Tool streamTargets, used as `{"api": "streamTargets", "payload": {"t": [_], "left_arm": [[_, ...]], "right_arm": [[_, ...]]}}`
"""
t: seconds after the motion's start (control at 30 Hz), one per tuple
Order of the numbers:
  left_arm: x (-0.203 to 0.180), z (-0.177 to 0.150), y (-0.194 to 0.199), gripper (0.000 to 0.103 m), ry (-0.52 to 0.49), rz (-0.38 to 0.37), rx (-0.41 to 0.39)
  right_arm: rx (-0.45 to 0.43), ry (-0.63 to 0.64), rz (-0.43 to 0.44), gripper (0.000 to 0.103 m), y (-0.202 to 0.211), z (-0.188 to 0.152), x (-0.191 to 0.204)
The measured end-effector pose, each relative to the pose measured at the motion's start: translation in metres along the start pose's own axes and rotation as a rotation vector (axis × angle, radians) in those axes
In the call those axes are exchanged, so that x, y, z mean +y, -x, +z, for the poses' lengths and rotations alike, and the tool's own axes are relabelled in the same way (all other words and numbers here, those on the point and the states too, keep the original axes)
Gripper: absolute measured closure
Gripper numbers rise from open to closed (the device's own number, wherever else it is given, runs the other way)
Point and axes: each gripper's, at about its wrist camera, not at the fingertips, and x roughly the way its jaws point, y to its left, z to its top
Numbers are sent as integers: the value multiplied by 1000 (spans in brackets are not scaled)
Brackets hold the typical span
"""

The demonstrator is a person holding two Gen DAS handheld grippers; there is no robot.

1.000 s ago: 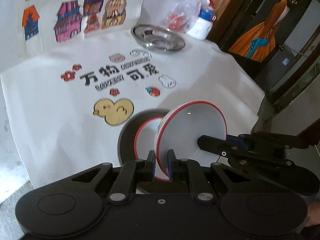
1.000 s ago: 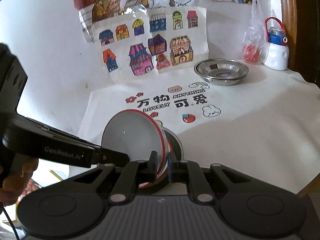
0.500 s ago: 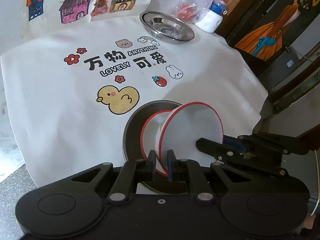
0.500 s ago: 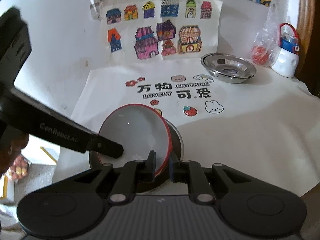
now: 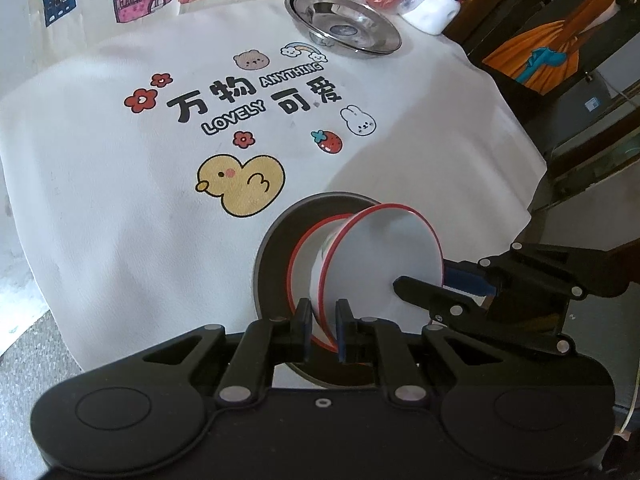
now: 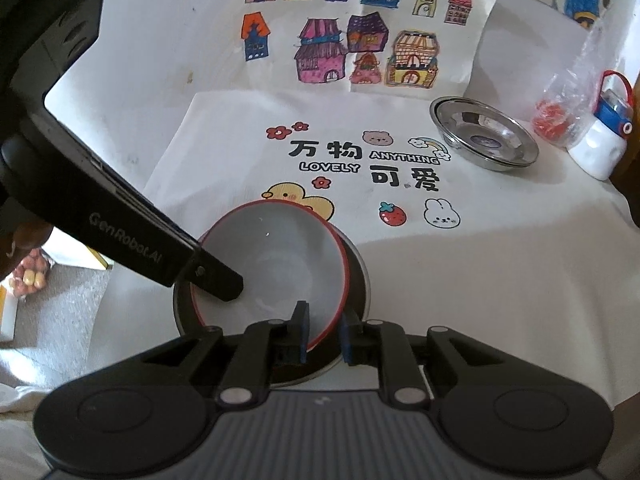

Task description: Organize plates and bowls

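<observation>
Both jaws pinch bowl (image 5: 384, 264) rim | lowered closer onto dark plate (image 5: 276, 256)

My left gripper (image 5: 323, 330) pinches the near rim of the red-rimmed bowl (image 5: 384, 256), fingers nearly closed on it. My right gripper (image 6: 325, 330) clamps the same bowl's opposite rim, angled in from the other side.

White wall (image 6: 152, 60) with house drawings (image 6: 352, 44); grey floor (image 5: 28, 344).
</observation>
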Motion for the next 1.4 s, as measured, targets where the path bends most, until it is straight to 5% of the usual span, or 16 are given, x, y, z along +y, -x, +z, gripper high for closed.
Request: {"api": "streamTargets", "payload": {"t": [0.73, 0.87, 1.17, 1.4], "left_arm": [[0, 9, -6, 81, -40, 44, 28], [1, 8, -11, 78, -51, 41, 30], [3, 2, 3, 65, -65, 1, -25], [-1, -3, 20, 44, -75, -1, -94]], "right_arm": [[10, 29, 19, 81, 1, 2, -3], [-17, 10, 19, 62, 7, -1, -8], [-83, -39, 29, 42, 23, -3, -19], [-144, -79, 18, 27, 43, -9, -26]]}}
